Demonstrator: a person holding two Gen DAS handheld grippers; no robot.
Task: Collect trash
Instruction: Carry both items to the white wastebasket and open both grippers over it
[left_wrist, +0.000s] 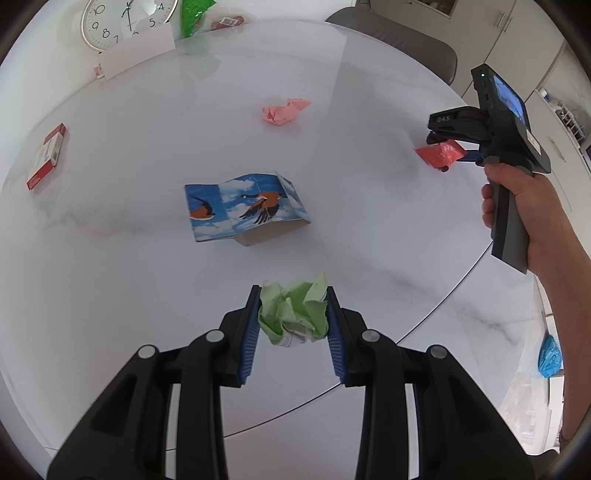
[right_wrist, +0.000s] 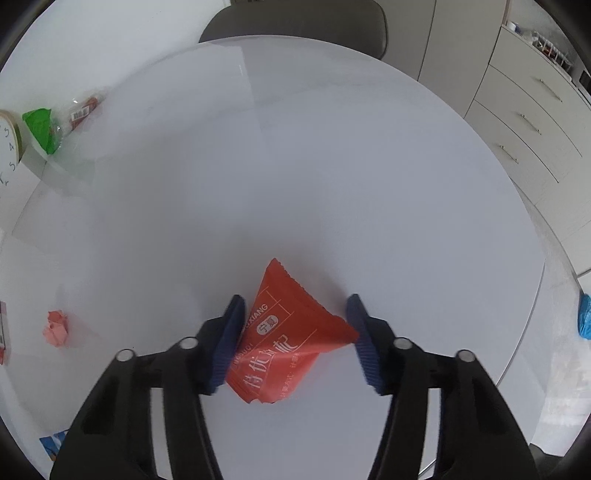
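Note:
My left gripper (left_wrist: 292, 295) is shut on a crumpled green paper ball (left_wrist: 295, 314), held a little above the white round table (left_wrist: 369, 240). A red snack wrapper (right_wrist: 291, 332) lies flat on the table near its right edge. My right gripper (right_wrist: 295, 301) straddles it, pointing steeply down; its blue pads (right_wrist: 231, 339) stand at the wrapper's two sides and the wrapper keeps its shape. The left wrist view shows that gripper (left_wrist: 448, 155) in a person's hand over the same wrapper (left_wrist: 437, 153). A crumpled pink paper (left_wrist: 284, 110) and a flattened bird-print carton (left_wrist: 243, 206) lie mid-table.
A red-and-white box (left_wrist: 48, 157) lies at the table's left. At the far side stand a clock (left_wrist: 125, 22), a white card (left_wrist: 136, 51) and a green bag (left_wrist: 194, 16). A grey chair (left_wrist: 399, 40) is behind the table, drawers (right_wrist: 524, 122) to the right, something blue (left_wrist: 550, 356) on the floor.

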